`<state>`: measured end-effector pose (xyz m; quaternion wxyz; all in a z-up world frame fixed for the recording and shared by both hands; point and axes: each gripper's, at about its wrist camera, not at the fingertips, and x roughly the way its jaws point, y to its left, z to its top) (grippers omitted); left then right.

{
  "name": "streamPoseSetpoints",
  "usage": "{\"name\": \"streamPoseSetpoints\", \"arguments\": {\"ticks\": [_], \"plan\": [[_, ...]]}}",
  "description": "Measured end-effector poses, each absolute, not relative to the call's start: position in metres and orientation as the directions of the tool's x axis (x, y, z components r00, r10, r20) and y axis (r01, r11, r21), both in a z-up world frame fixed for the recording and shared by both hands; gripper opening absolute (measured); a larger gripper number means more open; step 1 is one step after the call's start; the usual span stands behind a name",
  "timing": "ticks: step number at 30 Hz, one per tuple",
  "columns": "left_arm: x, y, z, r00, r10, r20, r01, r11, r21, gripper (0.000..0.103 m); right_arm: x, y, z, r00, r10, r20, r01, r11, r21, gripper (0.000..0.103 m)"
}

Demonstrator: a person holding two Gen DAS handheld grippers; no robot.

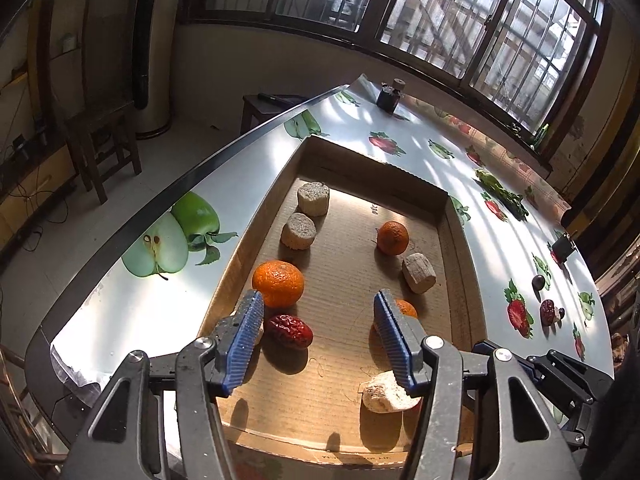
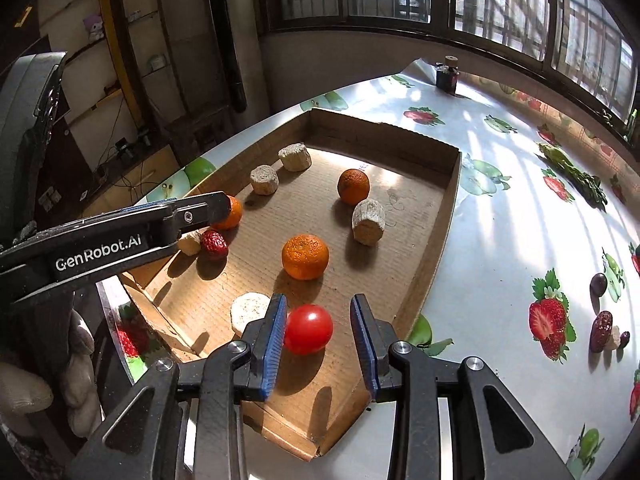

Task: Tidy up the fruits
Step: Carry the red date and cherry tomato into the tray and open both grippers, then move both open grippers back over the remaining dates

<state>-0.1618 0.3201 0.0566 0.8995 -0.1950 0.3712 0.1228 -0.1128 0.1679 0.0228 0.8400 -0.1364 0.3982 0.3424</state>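
One label | "GenRobot.AI" | on left hand-held gripper (image 2: 208,210) | white lettering

Premises: a lived-in domestic room. Evidence: a desk (image 1: 248,168) covered with a glossy fruit-print oilcloth; dark-framed barred windows (image 1: 480,20) behind it; a wooden stool (image 1: 100,148) on a tiled floor; cluttered wall shelves (image 2: 132,52) holding a small plush toy (image 2: 94,28); loose cables along the wall.
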Motion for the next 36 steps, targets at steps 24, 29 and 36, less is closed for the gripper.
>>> {"name": "streamPoseSetpoints", "arguments": {"ticks": [24,29,36], "plan": [[-0.162,0.235,0.094,0.692,0.33,-0.642,-0.386,0.921,0.057,0.082,-0.111,0.05,0.046,0.545,0.483,-0.685,-0.523,0.835,0.172,0.043],[-0.157,0.217,0.096,0.695,0.327,-0.64,-0.36,0.929,0.084,0.082,-0.105,0.025,0.045,0.559,0.474,-0.68,-0.483,0.853,0.197,0.044],[-0.148,0.198,0.092,0.687,0.303,-0.66,-0.32,0.942,0.1,0.082,-0.093,-0.013,0.043,0.577,0.45,-0.682,-0.428,0.877,0.216,0.045]]}}
